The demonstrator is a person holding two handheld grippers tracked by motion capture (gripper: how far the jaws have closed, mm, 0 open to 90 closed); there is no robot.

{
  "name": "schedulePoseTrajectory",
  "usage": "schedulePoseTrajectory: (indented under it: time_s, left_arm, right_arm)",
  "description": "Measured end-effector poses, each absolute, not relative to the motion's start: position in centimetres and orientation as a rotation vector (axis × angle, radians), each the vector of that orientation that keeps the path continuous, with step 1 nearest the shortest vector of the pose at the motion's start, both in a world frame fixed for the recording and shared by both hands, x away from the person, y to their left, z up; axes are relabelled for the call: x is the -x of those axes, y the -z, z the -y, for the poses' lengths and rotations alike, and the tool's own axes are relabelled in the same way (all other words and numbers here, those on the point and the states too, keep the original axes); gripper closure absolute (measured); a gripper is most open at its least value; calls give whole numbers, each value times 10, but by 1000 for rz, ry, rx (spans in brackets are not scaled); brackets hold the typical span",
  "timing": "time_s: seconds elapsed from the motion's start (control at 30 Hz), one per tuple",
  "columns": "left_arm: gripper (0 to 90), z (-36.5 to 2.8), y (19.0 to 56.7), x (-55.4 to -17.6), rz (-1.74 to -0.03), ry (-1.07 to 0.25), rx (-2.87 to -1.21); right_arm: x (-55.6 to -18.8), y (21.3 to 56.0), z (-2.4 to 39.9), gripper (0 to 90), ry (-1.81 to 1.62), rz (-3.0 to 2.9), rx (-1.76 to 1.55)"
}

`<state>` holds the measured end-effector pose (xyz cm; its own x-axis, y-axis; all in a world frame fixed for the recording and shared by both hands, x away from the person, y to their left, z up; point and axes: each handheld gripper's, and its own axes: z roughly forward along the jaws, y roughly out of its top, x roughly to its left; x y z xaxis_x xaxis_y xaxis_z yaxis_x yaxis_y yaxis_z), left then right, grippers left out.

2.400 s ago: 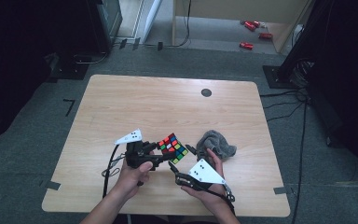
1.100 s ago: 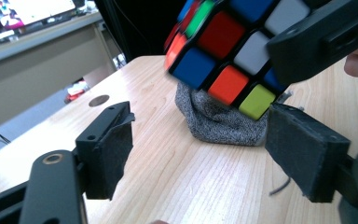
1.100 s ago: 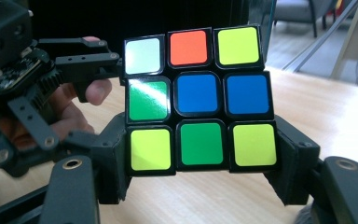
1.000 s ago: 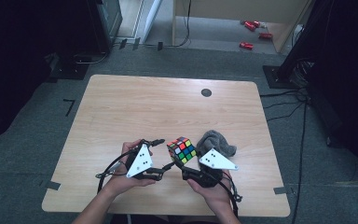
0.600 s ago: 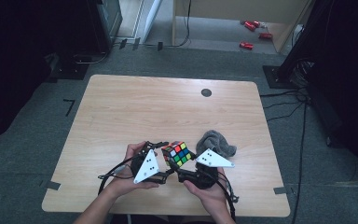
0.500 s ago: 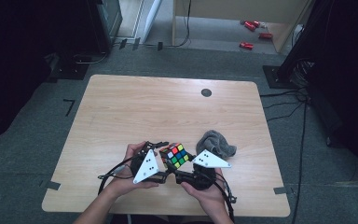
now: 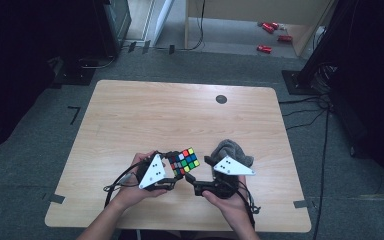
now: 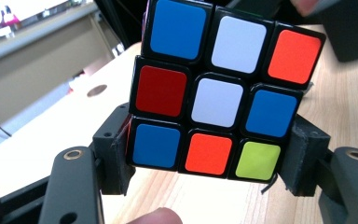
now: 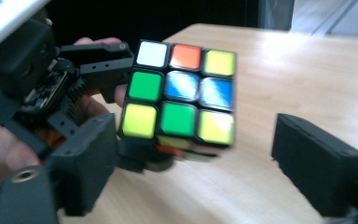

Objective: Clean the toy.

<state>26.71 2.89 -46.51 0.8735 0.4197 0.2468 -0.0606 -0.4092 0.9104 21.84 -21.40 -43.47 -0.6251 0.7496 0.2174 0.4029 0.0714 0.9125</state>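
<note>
We grip the cube (image 8: 223, 88) in our left tool (image 8: 209, 163), just clenched; right tool (image 9: 205, 168), freshly released, stands clear for regrasping.

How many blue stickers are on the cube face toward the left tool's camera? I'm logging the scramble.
3 on the cube in the left gripper view: top-left corner, right-middle edge, bottom-left corner. The other faces are turned away from that camera, so blue stickers there go uncounted.

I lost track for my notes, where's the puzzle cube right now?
In the high view the puzzle cube is near the table's front edge, clamped in the left gripper, with the grey cloth to its right and the open right gripper close by.
</note>
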Motion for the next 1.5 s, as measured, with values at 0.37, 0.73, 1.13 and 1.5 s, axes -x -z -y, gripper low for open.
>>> schedulePoseTrajectory:
  time_s: [0.37,0.73,1.13,1.5]
  left_arm:
    - [334,-46,463,-278,-408,-400,-1890]
    - [334,-47,463,-280,-426,-361,-1895]
    - [334,-46,465,-281,-424,-332,-1893]
    - [334,-30,472,-274,-380,-317,-1949]
  right_arm:
    - [-244,465,259,177,-1124,-2059,-1097]
    - [-260,508,269,323,-923,-2121,-1297]
    - [-255,502,275,760,-1039,-2080,-1298]
    - [-216,435,236,763,-1491,-1950,-1027]
